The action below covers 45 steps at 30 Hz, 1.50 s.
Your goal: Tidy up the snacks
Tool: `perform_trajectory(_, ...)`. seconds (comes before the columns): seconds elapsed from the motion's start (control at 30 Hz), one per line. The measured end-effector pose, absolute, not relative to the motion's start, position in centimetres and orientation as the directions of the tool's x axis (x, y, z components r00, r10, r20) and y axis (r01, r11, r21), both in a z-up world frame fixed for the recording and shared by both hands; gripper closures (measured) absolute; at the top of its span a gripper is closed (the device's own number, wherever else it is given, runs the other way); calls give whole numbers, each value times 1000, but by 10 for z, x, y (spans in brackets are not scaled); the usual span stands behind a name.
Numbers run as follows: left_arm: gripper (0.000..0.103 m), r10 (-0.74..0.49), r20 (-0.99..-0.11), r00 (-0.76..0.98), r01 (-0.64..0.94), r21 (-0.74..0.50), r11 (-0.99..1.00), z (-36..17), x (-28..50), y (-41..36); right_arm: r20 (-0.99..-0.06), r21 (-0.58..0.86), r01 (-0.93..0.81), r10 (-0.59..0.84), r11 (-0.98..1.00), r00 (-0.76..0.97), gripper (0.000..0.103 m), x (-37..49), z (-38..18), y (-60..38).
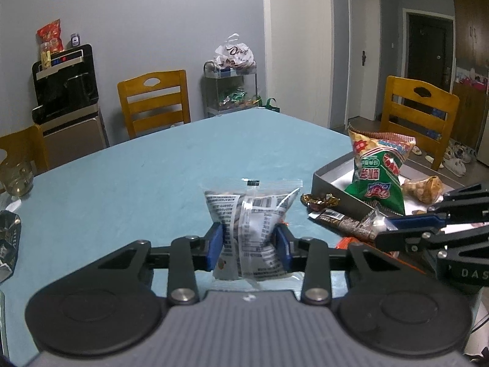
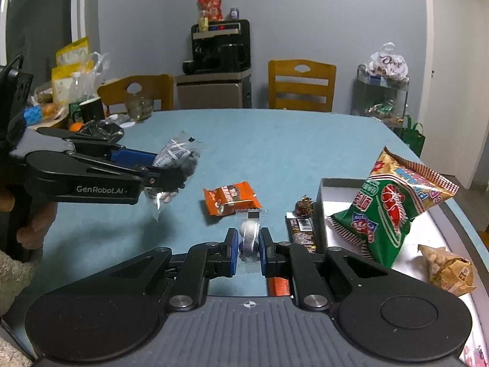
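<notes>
Left tool [image 1: 249, 246] clenching a clear, crinkly packet [image 1: 252, 229] printed with grey text, blue pads [image 1: 214, 249] biting into its waist so the film is pinching like an hourglass. Packet standing upright between the pads, long axis running up and away from the tool, and hanging clear of the blue bench [image 1: 152, 168], judging by the right wrist view, where its loose corner is dangling above the cloth. Lying to the right of this tool and a little beyond it: the grey open tray [image 1: 333, 176], shallow and straight-walled, already bearing a puffy green-and-red chip bag [image 1: 377, 180] leaning upright and a lumpy tan wrapped snack [image 1: 423, 188]. Probably calling for a rightward carry over the near tray wall.

Right tool [image 2: 248, 249] gripping a small clear sachet [image 2: 251, 232] with a white round piece inside, sachet standing on edge, narrow and stiff-sealed at the top. Sitting nearer the tray than the left one, tray wall just to its right.

Waiting loose on the bench: a glossy orange wrapper [image 2: 230, 200] lying flat, a dark slim bar [image 2: 302, 231] touching the tray wall, a gold-foil sweet [image 2: 304, 206] near the tray corner.
</notes>
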<state>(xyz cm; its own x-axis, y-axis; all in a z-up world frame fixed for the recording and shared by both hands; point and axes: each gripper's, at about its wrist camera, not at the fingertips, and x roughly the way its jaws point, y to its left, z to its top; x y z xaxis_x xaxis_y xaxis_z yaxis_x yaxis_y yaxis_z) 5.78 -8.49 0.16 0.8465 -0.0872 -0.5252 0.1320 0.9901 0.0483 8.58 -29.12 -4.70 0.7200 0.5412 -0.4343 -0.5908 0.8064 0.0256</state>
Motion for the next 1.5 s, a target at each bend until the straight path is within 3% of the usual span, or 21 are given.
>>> perform_trajectory(0.53, 82, -109, -566, 817, 155, 34, 987, -6, 75, -98, -411, 44, -565, 530, 824, 741, 87, 89, -44, -315)
perform_trajectory(0.7, 94, -126, -587, 800, 176, 29, 984, -12, 82, -106, -405, 53, -555, 526, 830, 748, 87, 88, -43, -324)
perform_trajectory(0.9, 95, -120, -603, 788, 182, 42, 982, -18, 86, -114, -406, 64, -549, 524, 833, 748, 87, 90, -46, -330)
perform_trajectory(1.0, 83, -116, -622, 775, 184, 46, 982, -20, 88, -114, -411, 70, -548, 525, 833, 745, 87, 91, -47, -331)
perform_trajectory(1.07, 43, -104, -634, 767, 181, 57, 982, -24, 89, -115, -415, 75, -550, 527, 832, 741, 87, 91, -48, -329)
perform_trajectory(1.13, 27, -95, -622, 778, 168, 60, 984, -27, 87, -114, -417, 75, -555, 531, 829, 737, 87, 91, -49, -328)
perform_trajectory(1.5, 25, -83, -690, 719, 119, 5, 993, -54, 106, -110, -437, 74, -565, 536, 822, 722, 87, 95, -54, -324)
